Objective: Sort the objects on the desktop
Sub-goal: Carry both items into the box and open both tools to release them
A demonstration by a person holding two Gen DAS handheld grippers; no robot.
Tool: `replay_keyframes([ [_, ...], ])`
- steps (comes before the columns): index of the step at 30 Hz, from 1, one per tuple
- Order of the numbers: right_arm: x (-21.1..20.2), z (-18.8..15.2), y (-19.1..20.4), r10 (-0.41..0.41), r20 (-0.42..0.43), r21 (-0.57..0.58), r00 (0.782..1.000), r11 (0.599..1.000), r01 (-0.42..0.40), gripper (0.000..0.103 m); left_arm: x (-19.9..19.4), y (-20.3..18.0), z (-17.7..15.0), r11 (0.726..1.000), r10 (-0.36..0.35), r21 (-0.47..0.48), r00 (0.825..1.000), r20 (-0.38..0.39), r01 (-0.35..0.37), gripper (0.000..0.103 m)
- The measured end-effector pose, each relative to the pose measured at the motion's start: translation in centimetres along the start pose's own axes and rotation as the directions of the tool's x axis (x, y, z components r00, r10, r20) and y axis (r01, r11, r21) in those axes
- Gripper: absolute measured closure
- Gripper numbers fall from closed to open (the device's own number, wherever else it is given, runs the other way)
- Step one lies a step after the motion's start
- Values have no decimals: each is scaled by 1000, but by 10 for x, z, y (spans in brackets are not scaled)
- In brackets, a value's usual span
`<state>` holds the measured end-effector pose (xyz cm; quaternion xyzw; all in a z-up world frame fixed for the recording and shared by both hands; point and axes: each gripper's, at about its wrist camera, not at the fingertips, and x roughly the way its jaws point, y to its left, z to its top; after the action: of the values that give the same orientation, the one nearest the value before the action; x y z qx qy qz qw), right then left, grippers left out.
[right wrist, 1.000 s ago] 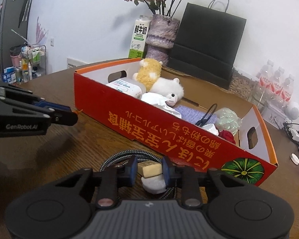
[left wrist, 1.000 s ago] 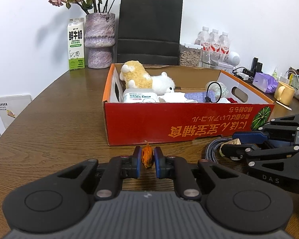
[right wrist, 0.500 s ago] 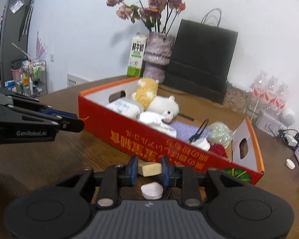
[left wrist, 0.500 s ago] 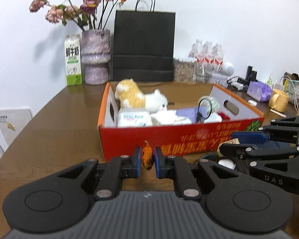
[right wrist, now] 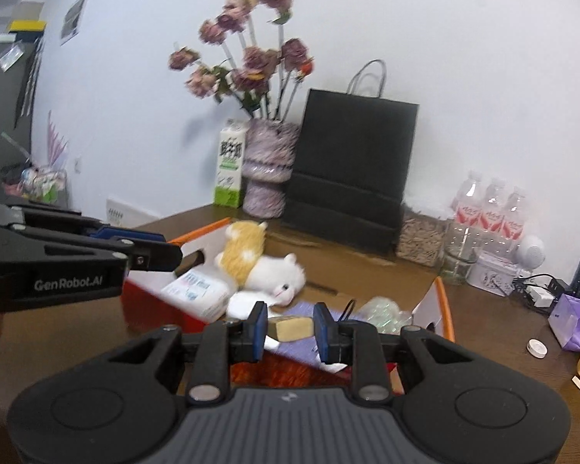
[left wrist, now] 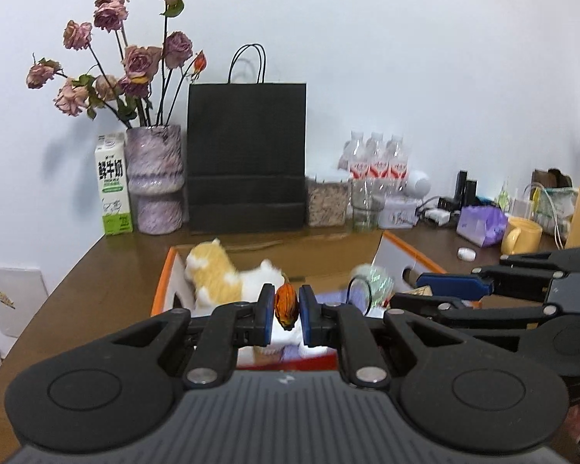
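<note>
Left gripper (left wrist: 286, 312): clenched on a small orange dried bud (left wrist: 286, 306), pinched between both blue pads, raised in front of the box
Right gripper (right wrist: 290, 328): clamped on a pale yellow block (right wrist: 293, 328), pads pressing its two ends, held over the near edge of the box
Red cardboard box (right wrist: 143, 301): on the brown table (left wrist: 96, 274), open at the top, orange rim, white inner walls with handle cut-outs
Box contents: yellow and white plush toy (right wrist: 259, 263) near the far left corner, white packet (right wrist: 197, 292) beside it, clear crinkled wrap (right wrist: 382, 309) toward the right end
Grippers together: side by side, apart, each one visible at the edge of the other's view
Behind the box: milk carton (left wrist: 113, 185), vase (left wrist: 154, 178) of dried roses, black paper bag (left wrist: 246, 154), water bottles (left wrist: 375, 162)
Far right of table: yellow mug (left wrist: 522, 236), purple pack (left wrist: 481, 224)
</note>
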<state>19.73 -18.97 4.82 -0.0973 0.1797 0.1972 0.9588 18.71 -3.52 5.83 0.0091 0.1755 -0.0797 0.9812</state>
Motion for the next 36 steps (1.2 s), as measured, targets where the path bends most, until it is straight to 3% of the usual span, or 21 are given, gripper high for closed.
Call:
replay_keyframes([
  [11, 41, 13, -37, -50, 20, 113, 999, 992, 48, 79, 57, -9, 18, 998, 16, -68, 1000, -1, -16, 89],
  [16, 65, 6, -57, -71, 13, 192, 997, 979, 67, 79, 87, -11, 11, 996, 33, -78, 999, -7, -34, 89],
  [19, 74, -6, -68, -89, -21, 218, 996, 972, 92, 79, 103, -8, 2, 996, 26, -84, 998, -60, -30, 89],
  [31, 90, -19, -62, -88, -85, 207, 993, 973, 104, 78, 109, -5, -12, 996, 57, -58, 995, -88, -62, 88],
  [33, 91, -20, -62, -90, -94, 204, 992, 973, 108, 77, 108, -6, -12, 995, 79, -50, 994, -80, -83, 80],
  [34, 92, -20, -61, -96, -100, 202, 990, 973, 114, 66, 107, -6, -12, 994, 93, -48, 993, -76, -97, 66],
  [35, 93, -21, -60, -108, -110, 199, 988, 972, 128, 54, 105, -6, -12, 993, 104, -47, 992, -67, -107, 59],
  [36, 93, -21, -60, -119, -113, 198, 986, 970, 140, 28, 103, -5, -12, 992, 112, -50, 992, -55, -114, 45],
])
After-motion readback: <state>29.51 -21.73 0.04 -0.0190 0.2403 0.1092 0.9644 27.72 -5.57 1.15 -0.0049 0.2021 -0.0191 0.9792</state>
